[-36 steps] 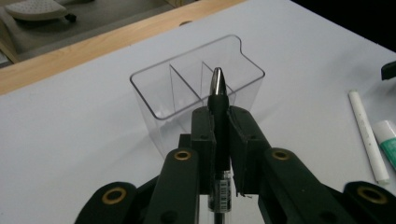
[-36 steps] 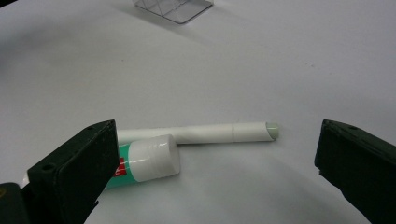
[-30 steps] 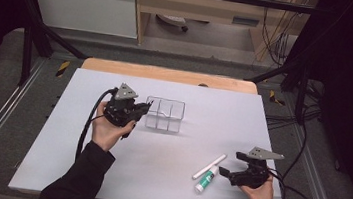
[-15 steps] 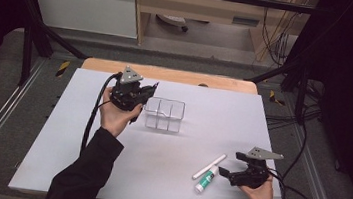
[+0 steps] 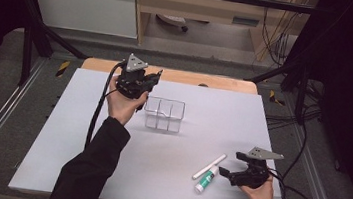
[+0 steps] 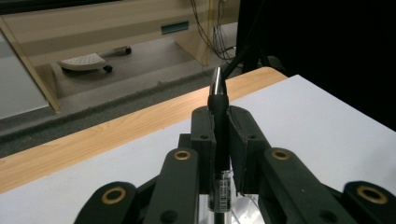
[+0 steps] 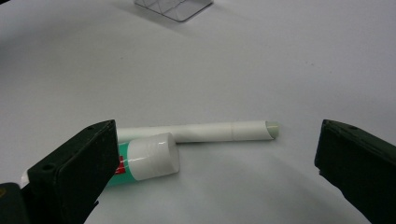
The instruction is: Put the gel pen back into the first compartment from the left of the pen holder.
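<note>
pen: black pen (image 6: 219, 140) clamped upright between my left jaws, metal tip poking out past them; in the high view it's up off the table, just left of the clear box, near the far edge
left gripper: my left gripper (image 5: 141, 86) clenched on the pen, held in the air over the far-left part of the white mat
clear box: small clear divided organiser (image 5: 164, 114) standing on the mat, just right of my left gripper, compartments look empty
right gripper: my right gripper (image 7: 212, 163) released, jaws spread wide, low near the mat at the near-right corner; nothing between the pads
white marker: white stick (image 7: 205, 132) lying flat ahead of my right jaws
tube: green-and-white tube (image 7: 142, 158) with white cap, lying touching the white stick, by my one jaw
mat: white mat (image 5: 60, 131) on the wooden table (image 5: 217, 81)
</note>
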`<state>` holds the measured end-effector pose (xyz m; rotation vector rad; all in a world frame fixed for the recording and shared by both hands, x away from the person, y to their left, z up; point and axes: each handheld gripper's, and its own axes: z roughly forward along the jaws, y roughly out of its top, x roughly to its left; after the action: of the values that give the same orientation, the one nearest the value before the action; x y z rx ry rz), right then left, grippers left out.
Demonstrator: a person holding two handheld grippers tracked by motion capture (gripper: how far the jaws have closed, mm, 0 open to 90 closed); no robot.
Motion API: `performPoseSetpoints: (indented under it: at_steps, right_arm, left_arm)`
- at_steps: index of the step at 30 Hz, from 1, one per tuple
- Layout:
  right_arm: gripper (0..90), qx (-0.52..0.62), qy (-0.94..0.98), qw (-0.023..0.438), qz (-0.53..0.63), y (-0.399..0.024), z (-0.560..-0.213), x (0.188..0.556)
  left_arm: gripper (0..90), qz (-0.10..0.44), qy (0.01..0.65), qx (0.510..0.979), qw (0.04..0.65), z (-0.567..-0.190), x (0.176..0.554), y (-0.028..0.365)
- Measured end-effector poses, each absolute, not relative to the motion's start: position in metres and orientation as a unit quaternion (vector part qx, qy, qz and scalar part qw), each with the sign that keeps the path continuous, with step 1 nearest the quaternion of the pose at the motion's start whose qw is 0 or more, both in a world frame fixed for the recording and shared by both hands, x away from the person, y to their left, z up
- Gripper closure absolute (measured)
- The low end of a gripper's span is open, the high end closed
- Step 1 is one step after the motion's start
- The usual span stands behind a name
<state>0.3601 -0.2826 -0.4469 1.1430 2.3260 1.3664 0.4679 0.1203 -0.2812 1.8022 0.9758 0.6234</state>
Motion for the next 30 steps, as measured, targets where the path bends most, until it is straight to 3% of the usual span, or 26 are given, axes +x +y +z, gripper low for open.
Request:
performPoseSetpoints:
  at_steps: [30]
  right_arm:
    - [0.3,0.388,0.791,0.108,0.461,-0.283,-0.447,0.36]
  left_arm:
    - [79.7,0.236,0.407,0.74,0.48,-0.312,0.522,0.099]
